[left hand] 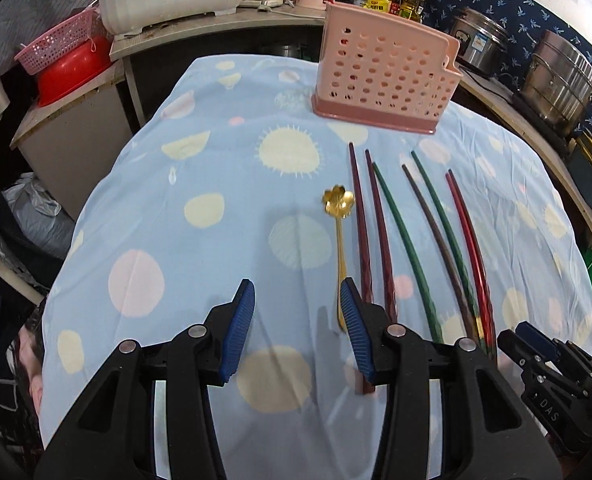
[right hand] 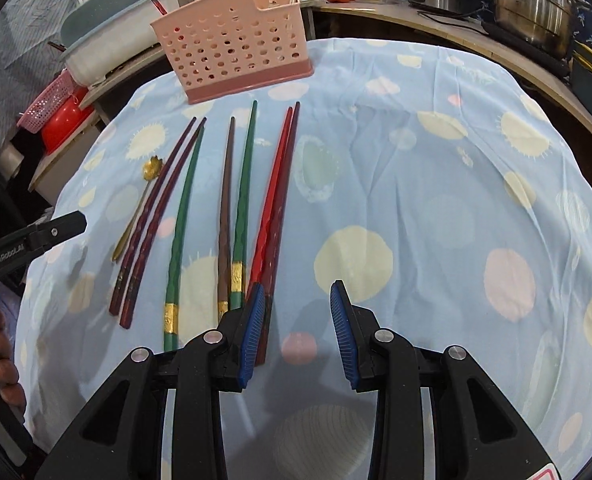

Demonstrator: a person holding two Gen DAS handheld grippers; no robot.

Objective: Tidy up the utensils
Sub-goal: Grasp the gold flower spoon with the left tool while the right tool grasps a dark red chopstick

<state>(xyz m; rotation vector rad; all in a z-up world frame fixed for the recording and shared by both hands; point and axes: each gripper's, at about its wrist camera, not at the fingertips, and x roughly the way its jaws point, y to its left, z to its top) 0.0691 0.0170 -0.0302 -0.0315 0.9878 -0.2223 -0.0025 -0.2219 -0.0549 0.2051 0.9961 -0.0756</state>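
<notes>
- The left gripper (left hand: 296,320) hovers low in its frame, jaws spread and empty, its right pad beside the gold spoon (left hand: 339,236).
- The right gripper (right hand: 296,328) also hangs spread and empty, its left pad just over the red chopsticks (right hand: 273,216).
- Maroon chopsticks (right hand: 155,208), green chopsticks (right hand: 183,216) and a brown one (right hand: 224,208) lie close together on the cloth-covered table (right hand: 436,200).
- The pink holder (right hand: 231,44) stands at upper centre.
- Crowded sticks risk a double pick; slim handles may slip.
</notes>
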